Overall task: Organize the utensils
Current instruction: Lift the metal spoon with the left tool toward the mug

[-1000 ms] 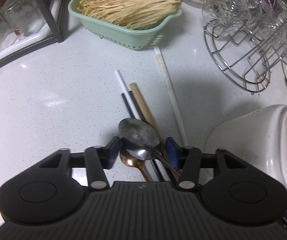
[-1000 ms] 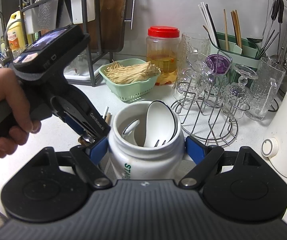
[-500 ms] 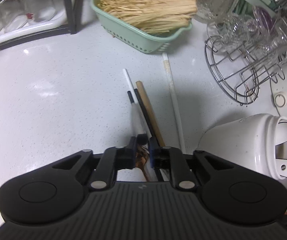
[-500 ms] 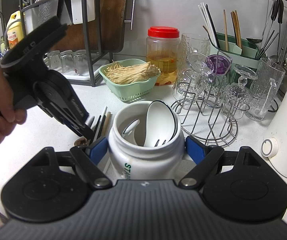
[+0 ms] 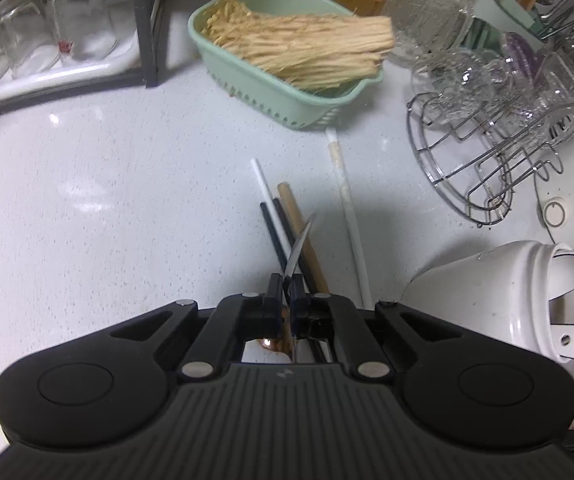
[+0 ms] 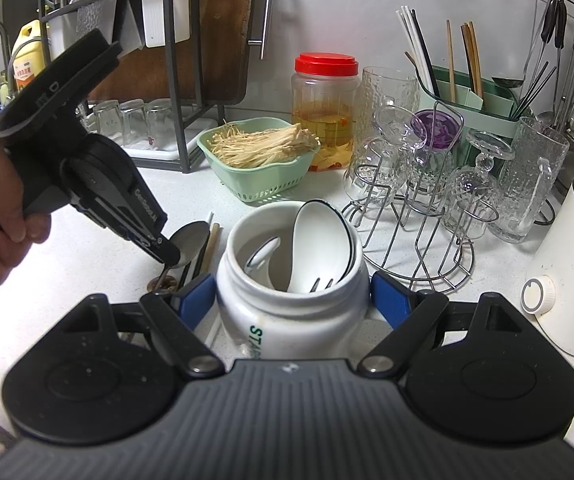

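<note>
My left gripper (image 5: 286, 285) is shut on a steel spoon (image 5: 299, 247), seen edge-on, and holds it just above the counter. In the right wrist view the left gripper (image 6: 165, 249) grips the spoon (image 6: 189, 240) at the bowl's base, left of the jar. Under it lie several chopsticks (image 5: 283, 216), white, black and wooden, and one long white chopstick (image 5: 347, 216). A copper spoon (image 6: 166, 281) lies on the counter below. My right gripper (image 6: 293, 300) is shut on a white ceramic jar (image 6: 271, 320) that holds a white ladle (image 6: 319, 240) and a fork.
A green basket (image 6: 263, 184) of enoki mushrooms stands behind. A wire rack with glasses (image 6: 419, 184) is at the right, a white appliance (image 6: 567, 256) at far right. A red-lidded jar (image 6: 325, 112) and a green utensil holder (image 6: 471, 100) stand at the back wall.
My left gripper has shut on the steel spoon and lifted it off the chopsticks, turning it on edge. The right gripper and the jar have not moved.
</note>
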Motion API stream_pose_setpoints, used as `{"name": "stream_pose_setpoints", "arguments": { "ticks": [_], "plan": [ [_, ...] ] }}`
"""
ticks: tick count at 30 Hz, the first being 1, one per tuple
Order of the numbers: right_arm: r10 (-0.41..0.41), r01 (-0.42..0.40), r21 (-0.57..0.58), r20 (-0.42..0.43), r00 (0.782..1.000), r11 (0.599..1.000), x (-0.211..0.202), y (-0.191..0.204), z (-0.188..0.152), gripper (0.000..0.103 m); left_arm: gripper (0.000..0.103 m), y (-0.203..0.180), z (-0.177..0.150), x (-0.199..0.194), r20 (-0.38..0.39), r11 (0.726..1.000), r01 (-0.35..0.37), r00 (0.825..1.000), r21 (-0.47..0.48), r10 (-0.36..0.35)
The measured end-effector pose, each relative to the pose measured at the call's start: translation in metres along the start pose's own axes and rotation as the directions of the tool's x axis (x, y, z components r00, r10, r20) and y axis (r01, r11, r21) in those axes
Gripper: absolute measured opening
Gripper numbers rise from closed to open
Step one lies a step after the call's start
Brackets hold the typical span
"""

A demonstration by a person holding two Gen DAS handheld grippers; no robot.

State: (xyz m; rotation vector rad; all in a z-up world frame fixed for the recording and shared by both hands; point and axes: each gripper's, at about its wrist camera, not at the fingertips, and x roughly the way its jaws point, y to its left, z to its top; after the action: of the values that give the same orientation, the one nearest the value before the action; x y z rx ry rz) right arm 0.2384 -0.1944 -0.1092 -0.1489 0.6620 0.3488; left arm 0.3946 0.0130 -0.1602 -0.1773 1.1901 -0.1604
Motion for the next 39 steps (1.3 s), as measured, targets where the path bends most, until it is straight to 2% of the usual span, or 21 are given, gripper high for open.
{"name": "stream_pose_setpoints", "arguments": {
  "ticks": [3, 7, 14, 24, 30, 39],
  "plan": [
    [-0.002, 0.002, -0.001, -0.007, 1.0, 1.0, 0.0, 0.0, 0.001, 0.087, 0.003, -0.009, 0.002, -0.01, 0.036, 0.998, -0.018, 0.999, 0.055, 0.016],
    [-0.011, 0.011, -0.002, -0.016, 1.0, 1.0, 0.0, 0.003, 0.002, 0.087, 0.003, -0.015, 0.003, -0.024, 0.078, 0.996, -0.015, 0.997, 0.084, 0.009],
    [-0.032, 0.032, 0.003, -0.006, 0.999, 0.999, 0.003, 0.008, 0.001, 0.087, 0.003, -0.017, 0.005, -0.051, 0.145, 0.997, 0.008, 0.989, 0.082, -0.02],
    [-0.039, 0.039, -0.001, -0.022, 0.999, 0.999, 0.005, 0.012, 0.005, 0.087, 0.003, -0.015, 0.02, -0.069, 0.202, 0.994, 0.039, 0.978, 0.106, -0.06],
    [-0.042, 0.042, -0.003, -0.028, 0.999, 0.999, 0.006, 0.013, 0.006, 0.087, 0.003, -0.027, 0.027, -0.095, 0.266, 0.987, 0.068, 0.958, 0.147, -0.105],
    [-0.031, 0.031, -0.014, -0.031, 0.999, 0.999, 0.006, 0.012, 0.006, 0.087, 0.003, -0.049, 0.034, -0.14, 0.364, 0.975, 0.126, 0.913, 0.185, -0.187]
  ]
}}
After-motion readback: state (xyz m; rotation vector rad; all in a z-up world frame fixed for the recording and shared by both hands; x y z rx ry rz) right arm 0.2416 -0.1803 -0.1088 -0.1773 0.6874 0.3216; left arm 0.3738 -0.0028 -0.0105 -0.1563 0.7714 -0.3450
